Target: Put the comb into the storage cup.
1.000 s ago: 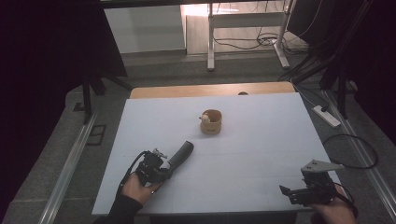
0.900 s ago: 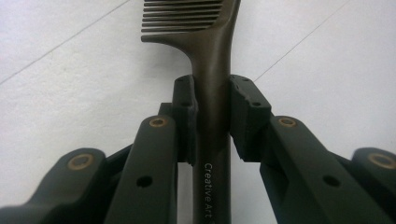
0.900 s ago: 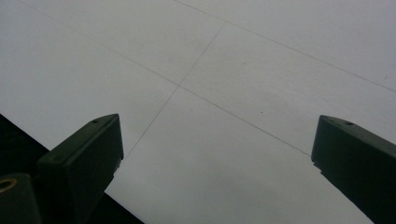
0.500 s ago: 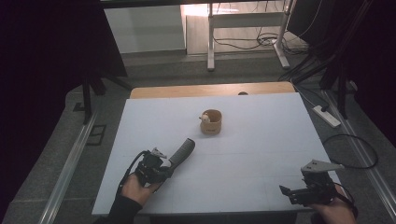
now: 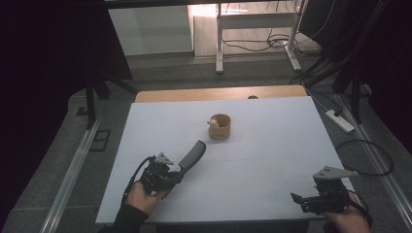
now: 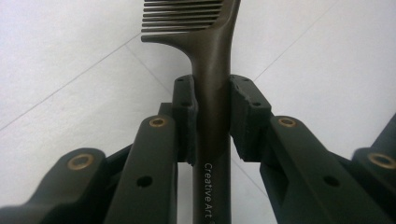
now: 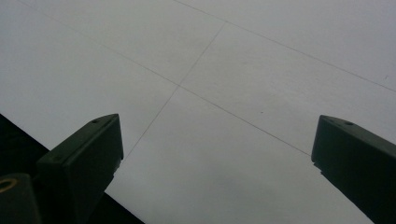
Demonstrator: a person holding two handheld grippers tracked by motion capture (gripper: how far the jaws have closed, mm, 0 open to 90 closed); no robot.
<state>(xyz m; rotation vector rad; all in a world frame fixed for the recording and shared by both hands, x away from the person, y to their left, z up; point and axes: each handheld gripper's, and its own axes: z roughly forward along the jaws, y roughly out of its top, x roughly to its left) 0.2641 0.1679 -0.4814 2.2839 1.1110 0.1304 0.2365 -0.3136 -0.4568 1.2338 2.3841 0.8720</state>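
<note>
My left gripper (image 5: 171,174) is shut on the handle of a dark comb (image 5: 192,154), at the near left of the white table (image 5: 272,145). In the left gripper view the comb (image 6: 205,51) runs up between both pads, teeth pointing to the left, handle printed "Creative Art"; the gripper (image 6: 212,116) clamps it from both sides. A small wooden cup (image 5: 220,127) with a pale object at its rim stands mid-table, well beyond the comb's tip. My right gripper (image 5: 303,200) rests at the near right corner, open, and in the right gripper view (image 7: 215,140) its jaws stand wide apart over bare tabletop.
The table's near edge shows as a dark strip (image 7: 28,144) at the lower left of the right gripper view. A wooden strip (image 5: 218,93) borders the far edge. A cable loop (image 5: 364,158) and a power strip (image 5: 338,121) lie on the floor at right.
The left gripper with the comb has shifted slightly toward the cup. The right gripper has not moved.
</note>
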